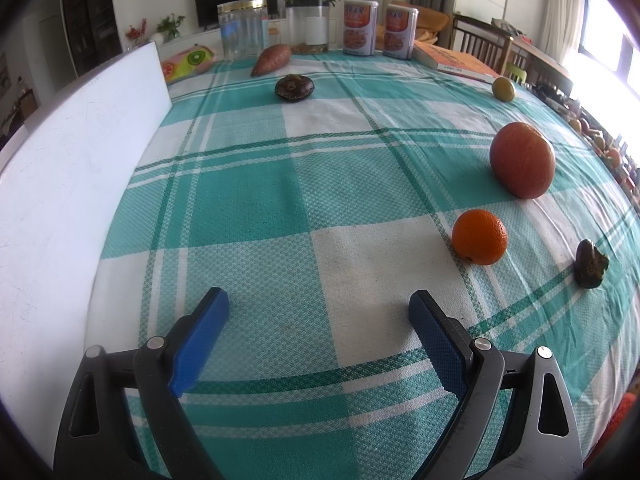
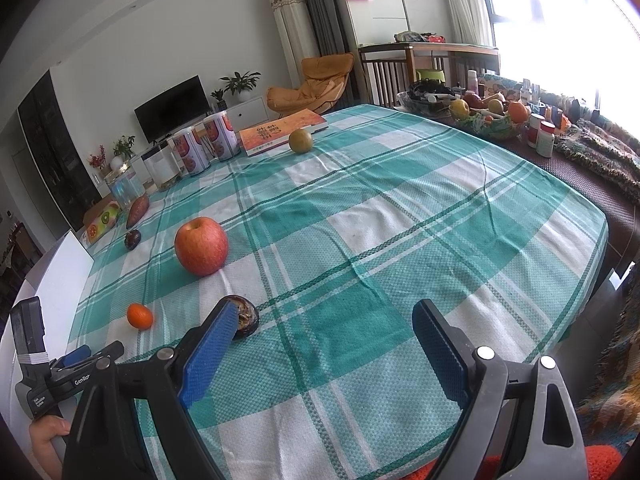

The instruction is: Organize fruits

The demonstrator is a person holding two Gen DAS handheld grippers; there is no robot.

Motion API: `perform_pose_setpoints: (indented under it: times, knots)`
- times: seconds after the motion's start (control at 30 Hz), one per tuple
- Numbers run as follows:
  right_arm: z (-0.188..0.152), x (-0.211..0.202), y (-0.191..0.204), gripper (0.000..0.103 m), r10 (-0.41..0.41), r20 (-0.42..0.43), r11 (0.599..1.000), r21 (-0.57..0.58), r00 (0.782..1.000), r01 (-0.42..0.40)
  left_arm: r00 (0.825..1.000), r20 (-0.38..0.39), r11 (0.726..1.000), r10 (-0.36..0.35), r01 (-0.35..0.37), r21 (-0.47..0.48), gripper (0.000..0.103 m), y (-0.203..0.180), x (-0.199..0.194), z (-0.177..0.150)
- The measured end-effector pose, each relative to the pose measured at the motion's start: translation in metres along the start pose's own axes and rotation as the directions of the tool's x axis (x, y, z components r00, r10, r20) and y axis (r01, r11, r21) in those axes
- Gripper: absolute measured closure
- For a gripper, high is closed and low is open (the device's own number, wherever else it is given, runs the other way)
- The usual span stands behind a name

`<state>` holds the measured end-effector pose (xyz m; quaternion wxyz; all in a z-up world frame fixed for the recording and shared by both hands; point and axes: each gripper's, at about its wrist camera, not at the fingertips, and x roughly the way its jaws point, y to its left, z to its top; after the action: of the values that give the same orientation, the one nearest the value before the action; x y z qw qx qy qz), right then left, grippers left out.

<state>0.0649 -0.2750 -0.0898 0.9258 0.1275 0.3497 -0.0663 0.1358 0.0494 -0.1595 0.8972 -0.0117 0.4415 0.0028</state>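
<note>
Both grippers hover over the checked tablecloth [image 1: 280,208], nothing gripped. Left gripper [image 1: 320,308]: blue pads wide apart, empty. Right gripper [image 2: 324,320]: same, wide, empty; its left finger overlaps a dark mushroom-like thing [image 2: 245,317] in view, whether touching I can't tell.

Fruits scattered, well apart:
- apple [image 1: 522,159], red, smooth waxy skin, likely firm and heaviest; best pinched across its widest middle.
- orange [image 1: 479,237], small, pebbled peel, probably grips well, slight give; it sits nearest the left gripper, ahead to the right.
- greenish-yellow round fruit [image 1: 503,89], far edge beside a book [image 1: 452,62]; smooth, may roll.

Round shapes mean rolling risk on the cloth; woven fabric looks grippy, though.

Non-fruit: sweet potato [image 1: 271,60], tapered, matte; second dark mushroom [image 1: 294,87]; another dark lump [image 1: 591,264] at right. Clear jar [image 1: 243,28] and cans [image 1: 360,26] stand along the far edge. White board [image 1: 60,184] lines the left side.
</note>
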Motion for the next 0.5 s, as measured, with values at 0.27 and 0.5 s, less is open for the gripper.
perform_pose_setpoints:
  times: [0.27,0.5]
  knots:
    - [-0.0002,0.0006,0.0009,0.014,0.0,0.0,1.0,0.001,1.0,0.0,1.0,-0.001,1.0,-0.001,0.001,0.003,0.009,-0.0009,0.0006,-0.0002]
    - [-0.0003,0.0004,0.0004,0.014,0.002,0.0,1.0,0.001,1.0,-0.002,1.0,-0.002,1.0,-0.001,0.001,0.003,0.009,-0.0009,0.0005,-0.0002]
